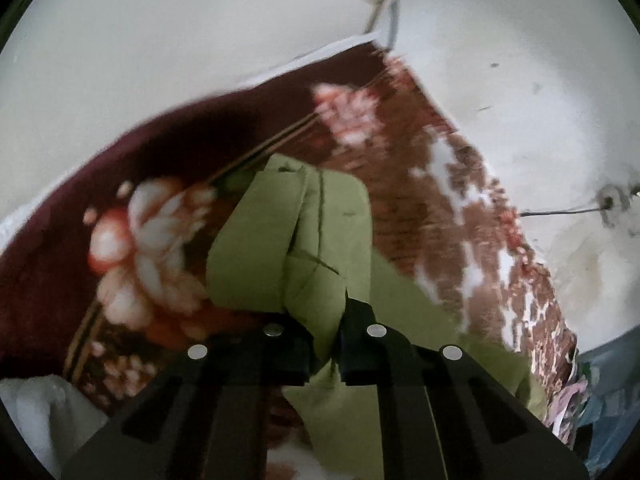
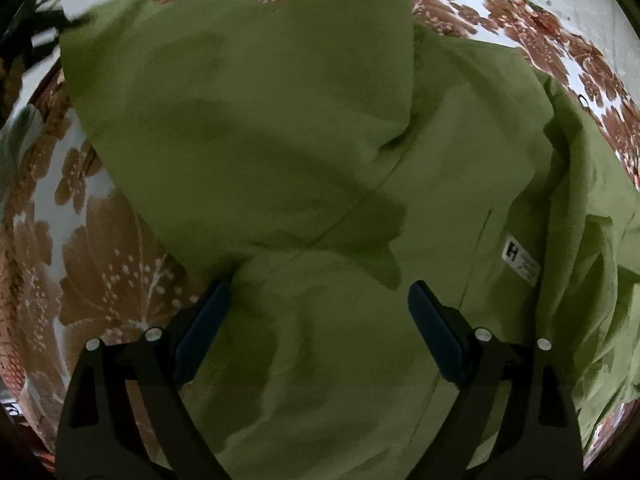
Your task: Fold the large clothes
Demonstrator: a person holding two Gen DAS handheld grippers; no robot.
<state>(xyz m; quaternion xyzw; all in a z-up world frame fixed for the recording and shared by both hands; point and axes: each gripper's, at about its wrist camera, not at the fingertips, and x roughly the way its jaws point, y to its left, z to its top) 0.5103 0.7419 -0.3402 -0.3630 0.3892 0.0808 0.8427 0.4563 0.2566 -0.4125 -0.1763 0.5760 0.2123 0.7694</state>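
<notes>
Floral fabric in maroon, brown and white, a bedspread [image 1: 460, 208] by the look of it, covers the surface beneath us and runs up to a pale wall [image 1: 120, 40] in the left wrist view. On it lies the task's thing, a large green garment [image 2: 280, 152], which fills most of the right wrist view, with one broad flap already turned over the rest so that its edge makes a diagonal crease across the middle. Our left tongs [image 1: 324, 344] are clamped on a bunched fold of that same green cloth, the pinched part standing up ahead of the tips in soft pleats while the rest trails down beneath them. Our right tongs [image 2: 316, 320] hang over the garment with the jaws spread wide and nothing between the pads; we cannot tell whether the tips touch the cloth. We judge the main risk to be the left grip: it holds a thick, uneven bunch and not a clean edge, so a layer could slip out as the cloth is carried, and the fold would land skewed or drag the flap already laid. With the right tongs holding nothing, the body could also slide on the bedspread. Smallest of all, a white sewn label [image 2: 520, 258] near the right side shows a bold dark "H"; the finer lines beneath it are too small to read.
</notes>
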